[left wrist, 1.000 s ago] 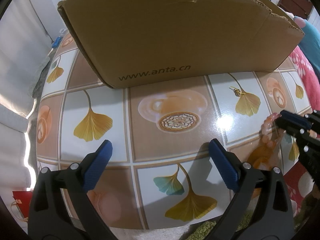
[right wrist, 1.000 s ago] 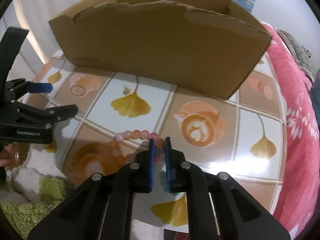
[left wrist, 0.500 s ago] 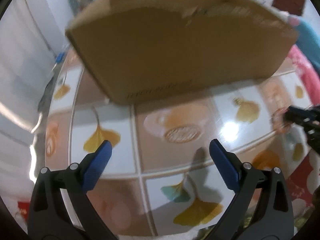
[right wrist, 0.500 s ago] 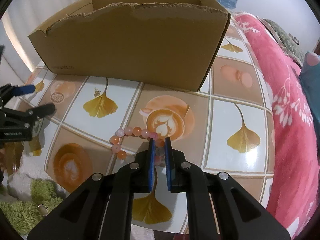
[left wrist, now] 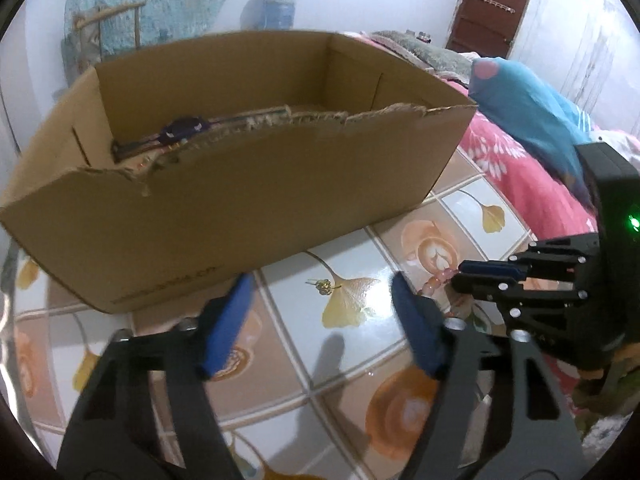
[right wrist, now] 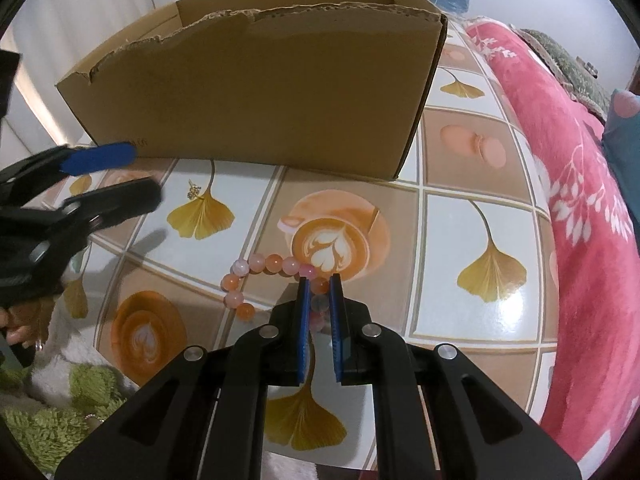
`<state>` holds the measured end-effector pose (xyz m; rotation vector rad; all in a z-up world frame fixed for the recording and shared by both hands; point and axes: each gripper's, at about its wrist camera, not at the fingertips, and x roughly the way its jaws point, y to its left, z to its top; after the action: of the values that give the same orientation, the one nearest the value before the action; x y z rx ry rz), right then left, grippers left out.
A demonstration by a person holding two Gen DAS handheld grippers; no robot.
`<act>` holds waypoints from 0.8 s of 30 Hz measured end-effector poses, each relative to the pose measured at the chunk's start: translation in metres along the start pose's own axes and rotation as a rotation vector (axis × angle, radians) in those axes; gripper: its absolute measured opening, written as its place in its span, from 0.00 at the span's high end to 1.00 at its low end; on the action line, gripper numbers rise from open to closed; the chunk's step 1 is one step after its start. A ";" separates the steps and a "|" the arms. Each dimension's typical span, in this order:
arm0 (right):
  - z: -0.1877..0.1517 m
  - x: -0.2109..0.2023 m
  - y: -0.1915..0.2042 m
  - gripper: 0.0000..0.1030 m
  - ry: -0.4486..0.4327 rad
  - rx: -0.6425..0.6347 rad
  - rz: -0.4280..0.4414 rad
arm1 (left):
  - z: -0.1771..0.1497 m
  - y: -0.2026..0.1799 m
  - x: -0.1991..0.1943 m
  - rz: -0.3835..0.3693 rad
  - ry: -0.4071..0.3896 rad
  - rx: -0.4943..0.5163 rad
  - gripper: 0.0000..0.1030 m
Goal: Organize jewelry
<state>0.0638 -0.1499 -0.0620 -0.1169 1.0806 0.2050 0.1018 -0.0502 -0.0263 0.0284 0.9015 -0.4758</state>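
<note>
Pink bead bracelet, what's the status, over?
Right gripper shut on pink bead bracelet. Left gripper open, just closing, empty. Small gold earring on table, unblocked.

Home bedroom.
Pink floral bedspread [right wrist: 568,184], pillow [left wrist: 524,108], wooden door [left wrist: 492,4], patterned table [right wrist: 472,264], green rug [right wrist: 44,420].

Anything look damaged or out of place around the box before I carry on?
The cardboard box has a ragged, torn top edge along its near wall. A small gold trinket lies loose on the table, outside the box. Nothing looks spilled.
</note>
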 end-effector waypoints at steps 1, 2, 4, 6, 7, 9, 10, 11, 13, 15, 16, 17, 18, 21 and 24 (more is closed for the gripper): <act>-0.001 0.000 0.001 0.90 -0.001 0.001 0.001 | 0.000 0.002 0.001 -0.005 0.004 -0.005 0.45; -0.001 0.000 0.000 0.91 -0.002 0.003 0.004 | -0.001 0.002 0.003 -0.014 0.007 -0.008 0.51; -0.001 0.000 -0.001 0.90 -0.004 0.006 0.007 | -0.002 -0.002 0.006 -0.026 0.014 -0.007 0.56; -0.002 0.000 -0.002 0.90 -0.006 0.008 0.010 | -0.006 -0.004 0.009 -0.032 0.019 0.000 0.64; -0.002 0.000 -0.002 0.90 -0.007 0.009 0.011 | -0.005 -0.006 0.012 -0.031 0.024 0.002 0.65; -0.002 -0.001 -0.002 0.90 -0.008 0.010 0.013 | -0.005 -0.005 0.016 -0.031 0.034 0.001 0.69; -0.002 -0.001 -0.002 0.90 -0.009 0.011 0.015 | -0.006 -0.005 0.018 -0.031 0.039 -0.001 0.70; -0.003 -0.001 -0.002 0.90 -0.009 0.011 0.016 | -0.005 -0.006 0.021 -0.030 0.044 -0.002 0.72; -0.002 -0.001 -0.003 0.90 -0.010 0.012 0.018 | -0.006 -0.006 0.025 -0.022 0.060 -0.001 0.74; -0.002 -0.001 -0.003 0.90 -0.010 0.012 0.019 | -0.006 -0.005 0.029 -0.013 0.071 0.000 0.78; -0.002 -0.001 -0.003 0.90 -0.011 0.012 0.019 | -0.006 -0.004 0.028 -0.011 0.070 -0.001 0.79; -0.002 -0.001 -0.003 0.90 -0.011 0.013 0.019 | -0.005 -0.004 0.028 -0.010 0.070 -0.002 0.80; -0.002 -0.001 -0.003 0.90 -0.011 0.012 0.018 | -0.005 -0.004 0.028 -0.008 0.071 -0.002 0.83; -0.001 -0.001 -0.003 0.90 -0.012 0.010 0.015 | -0.004 -0.003 0.029 -0.003 0.072 0.002 0.89; -0.001 0.000 -0.002 0.90 -0.013 0.007 0.011 | -0.004 -0.004 0.030 -0.002 0.077 0.007 0.95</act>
<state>0.0634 -0.1521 -0.0628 -0.1032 1.0690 0.2120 0.1131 -0.0650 -0.0509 0.0527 0.9750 -0.4829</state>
